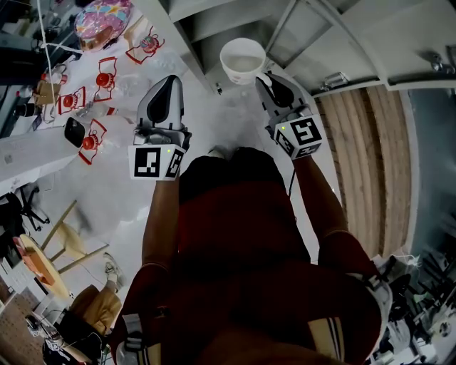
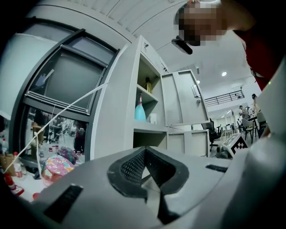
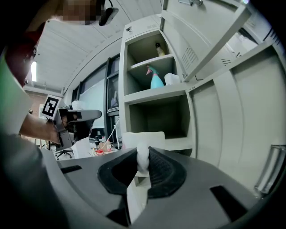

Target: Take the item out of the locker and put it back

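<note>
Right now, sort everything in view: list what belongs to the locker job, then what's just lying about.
Job: white cup, pinched by the right gripper; open locker.
Lying about: teal spray bottle on the locker shelf; pink patterned object and red items on the table.
</note>
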Tool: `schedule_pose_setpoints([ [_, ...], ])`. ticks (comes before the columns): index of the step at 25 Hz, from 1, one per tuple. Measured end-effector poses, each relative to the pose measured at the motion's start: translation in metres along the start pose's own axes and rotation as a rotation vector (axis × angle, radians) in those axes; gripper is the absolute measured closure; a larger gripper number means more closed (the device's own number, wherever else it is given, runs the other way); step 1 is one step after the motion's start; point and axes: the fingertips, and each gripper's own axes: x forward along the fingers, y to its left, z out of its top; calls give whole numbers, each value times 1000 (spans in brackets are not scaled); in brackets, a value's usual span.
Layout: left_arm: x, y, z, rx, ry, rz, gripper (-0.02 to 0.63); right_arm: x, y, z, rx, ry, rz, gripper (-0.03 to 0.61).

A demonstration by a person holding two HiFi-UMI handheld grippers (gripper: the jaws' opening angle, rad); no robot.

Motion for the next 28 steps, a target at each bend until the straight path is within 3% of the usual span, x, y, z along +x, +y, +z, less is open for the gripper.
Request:
schedule_pose_setpoints([
  [28,19,44,-92,7,11,-3,607,89,-28,-114,12,52,-2,535],
])
